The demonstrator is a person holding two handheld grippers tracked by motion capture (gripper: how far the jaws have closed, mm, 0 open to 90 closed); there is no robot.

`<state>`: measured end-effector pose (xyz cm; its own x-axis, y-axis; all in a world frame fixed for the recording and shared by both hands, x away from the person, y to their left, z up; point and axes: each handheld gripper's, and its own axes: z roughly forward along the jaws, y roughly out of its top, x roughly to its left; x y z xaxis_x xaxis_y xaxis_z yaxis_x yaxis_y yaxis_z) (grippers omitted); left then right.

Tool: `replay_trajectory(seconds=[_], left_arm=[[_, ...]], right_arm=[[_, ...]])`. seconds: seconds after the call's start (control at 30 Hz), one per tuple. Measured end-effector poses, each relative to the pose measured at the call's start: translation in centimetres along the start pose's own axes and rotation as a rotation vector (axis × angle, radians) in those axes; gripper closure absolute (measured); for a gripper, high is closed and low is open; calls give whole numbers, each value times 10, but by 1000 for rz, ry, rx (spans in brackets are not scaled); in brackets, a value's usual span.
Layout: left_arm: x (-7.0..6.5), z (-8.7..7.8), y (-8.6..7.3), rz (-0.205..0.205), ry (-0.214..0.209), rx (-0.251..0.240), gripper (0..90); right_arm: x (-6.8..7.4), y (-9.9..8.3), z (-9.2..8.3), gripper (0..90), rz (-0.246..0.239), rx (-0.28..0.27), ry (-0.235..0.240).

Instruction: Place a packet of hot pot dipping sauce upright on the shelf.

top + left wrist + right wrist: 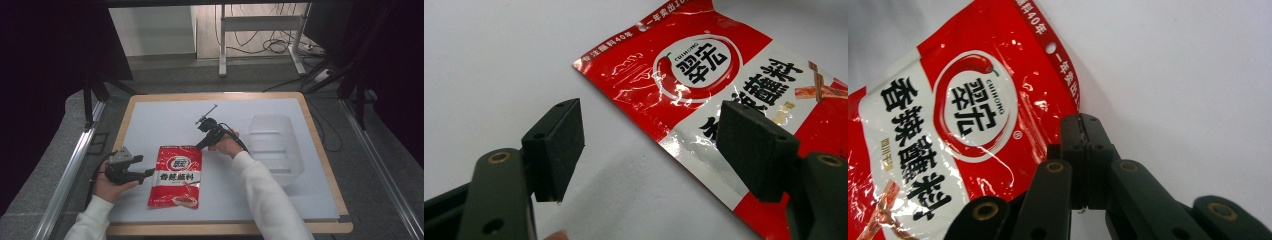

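One red and white seasoning packet (176,176) lies flat on the near-left part of the desk (165,117), its printed face up with a chili logo and black characters, its top edge pointing toward the far side. There is one such packet, one container and two hand-held grippers. The left hand-held gripper (145,173) sits just beside the packet's left edge, held low over the white surface by the person's left hand (109,186); in the left gripper view its jaws stand wide apart, with the packet's (724,90) left edge lying between and beyond the pads (559,147), neither of which visibly touches it. The right hand-held gripper (200,146) reaches to the packet's far right corner, held by the right hand (227,145) in a white sleeve (265,195). In the right gripper view its jaws are pressed together with no gap at the tips (1083,131), right at the packet's (948,130) top right corner; whether the corner is pinched between them cannot be told. One clear plastic container (275,145) stands on the right side of the desk, well apart from the packet, and appears to hold nothing. Beyond the desk's far edge, cables (272,45) lie on the floor (200,75).
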<state>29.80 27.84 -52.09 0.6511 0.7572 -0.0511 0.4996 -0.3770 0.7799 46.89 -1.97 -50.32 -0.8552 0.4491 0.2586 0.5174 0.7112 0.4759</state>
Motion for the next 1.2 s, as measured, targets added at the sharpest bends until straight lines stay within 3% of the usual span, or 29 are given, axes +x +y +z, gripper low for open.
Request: replay_trajectory(seconds=[0.23, 0.9, 1.2], left_arm=[[0, 2, 0, 3, 2, 9, 270], [6, 6, 1, -10, 13, 21, 270], [15, 14, 8, -50, -12, 0, 268]], right_arm=[[12, -2, -18, 891, -46, -75, 13], [34, -18, -36, 891, -115, -142, 72], [42, -20, -40, 891, -137, -148, 76]])
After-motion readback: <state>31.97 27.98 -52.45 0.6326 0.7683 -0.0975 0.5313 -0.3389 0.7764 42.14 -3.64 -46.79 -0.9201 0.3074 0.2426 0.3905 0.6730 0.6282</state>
